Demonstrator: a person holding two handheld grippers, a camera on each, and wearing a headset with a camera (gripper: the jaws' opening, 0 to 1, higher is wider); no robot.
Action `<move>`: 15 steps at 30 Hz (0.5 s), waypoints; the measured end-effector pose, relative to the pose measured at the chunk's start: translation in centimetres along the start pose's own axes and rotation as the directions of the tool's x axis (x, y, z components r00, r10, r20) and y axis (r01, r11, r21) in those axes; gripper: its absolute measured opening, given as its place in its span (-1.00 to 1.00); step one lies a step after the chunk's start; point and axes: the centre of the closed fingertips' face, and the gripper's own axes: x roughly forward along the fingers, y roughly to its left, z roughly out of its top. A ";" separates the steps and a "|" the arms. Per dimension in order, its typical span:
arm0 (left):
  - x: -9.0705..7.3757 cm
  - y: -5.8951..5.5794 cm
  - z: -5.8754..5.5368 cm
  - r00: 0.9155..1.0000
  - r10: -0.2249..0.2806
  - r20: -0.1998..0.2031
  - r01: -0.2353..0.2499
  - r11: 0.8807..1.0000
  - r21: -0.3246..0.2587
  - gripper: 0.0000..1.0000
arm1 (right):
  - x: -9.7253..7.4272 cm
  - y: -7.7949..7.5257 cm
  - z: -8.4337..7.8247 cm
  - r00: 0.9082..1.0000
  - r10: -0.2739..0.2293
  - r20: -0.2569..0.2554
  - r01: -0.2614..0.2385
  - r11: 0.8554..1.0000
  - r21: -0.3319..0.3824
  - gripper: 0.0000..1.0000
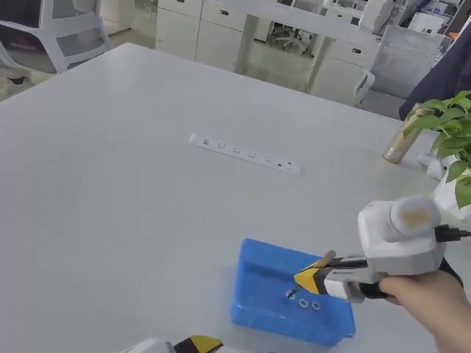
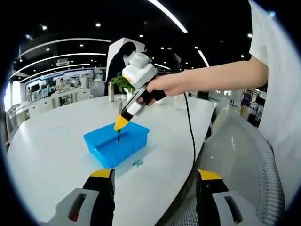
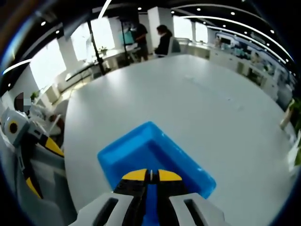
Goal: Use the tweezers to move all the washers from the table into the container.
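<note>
A blue container (image 1: pixel 259 293) sits near the table's front edge, with two small washers (image 1: pixel 309 304) lying on its floor. My right gripper (image 1: pixel 307 279) hovers over the container, shut on thin tweezers (image 1: pixel 292 293) whose tip points down into it. In the right gripper view the yellow-tipped jaws of the right gripper (image 3: pixel 150 176) meet above the container (image 3: pixel 141 153). The left gripper view shows the container (image 2: pixel 110 143), the tweezers (image 2: pixel 118 136) and one washer (image 2: pixel 137 163) on the table beside it. My left gripper (image 2: pixel 155 184) stands open and empty, low at the table's near edge (image 1: pixel 197 344).
A white power strip (image 1: pixel 243 154) lies mid-table. At the far right stand a gold bottle (image 1: pixel 401 141) and a green plant (image 1: pixel 450 131). Chairs and cabinets lie beyond the table's far edge. The table edge runs close behind the container (image 2: pixel 188 155).
</note>
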 end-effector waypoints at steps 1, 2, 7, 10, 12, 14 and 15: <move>0.0 0.0 0.0 1.000 0.000 0.000 0.000 1.000 0.000 0.40 | 0.1 0.0 -0.1 1.000 0.004 -0.008 -0.004 1.000 0.003 -0.95; 0.0 0.0 0.0 1.000 0.000 0.000 0.000 1.000 0.000 0.40 | 0.1 0.0 -0.1 1.000 0.006 -0.011 -0.006 1.000 0.002 -0.95; 0.0 0.0 0.0 1.000 0.003 -0.001 -0.003 1.000 -0.001 0.40 | 0.4 0.1 -0.2 1.000 0.013 -0.025 -0.013 1.000 0.007 -0.95; 0.0 0.0 0.0 1.000 0.002 -0.001 -0.002 1.000 -0.002 0.40 | 0.6 0.2 -0.3 0.999 0.014 -0.033 -0.013 1.000 0.007 -0.95; 0.0 0.0 0.0 1.000 0.002 -0.002 -0.002 1.000 0.000 0.40 | 0.6 0.2 -0.3 0.999 0.013 -0.037 -0.013 1.000 0.010 -0.95; 0.0 0.0 -0.1 1.000 0.001 -0.003 -0.001 1.000 0.000 0.40 | 0.6 0.1 -0.4 0.999 0.010 -0.039 -0.010 1.000 0.016 -0.95; 0.0 0.0 -0.1 1.000 0.001 -0.004 -0.001 1.000 0.000 0.40 | 0.5 0.1 -0.4 0.999 0.009 -0.037 -0.009 1.000 0.017 -0.95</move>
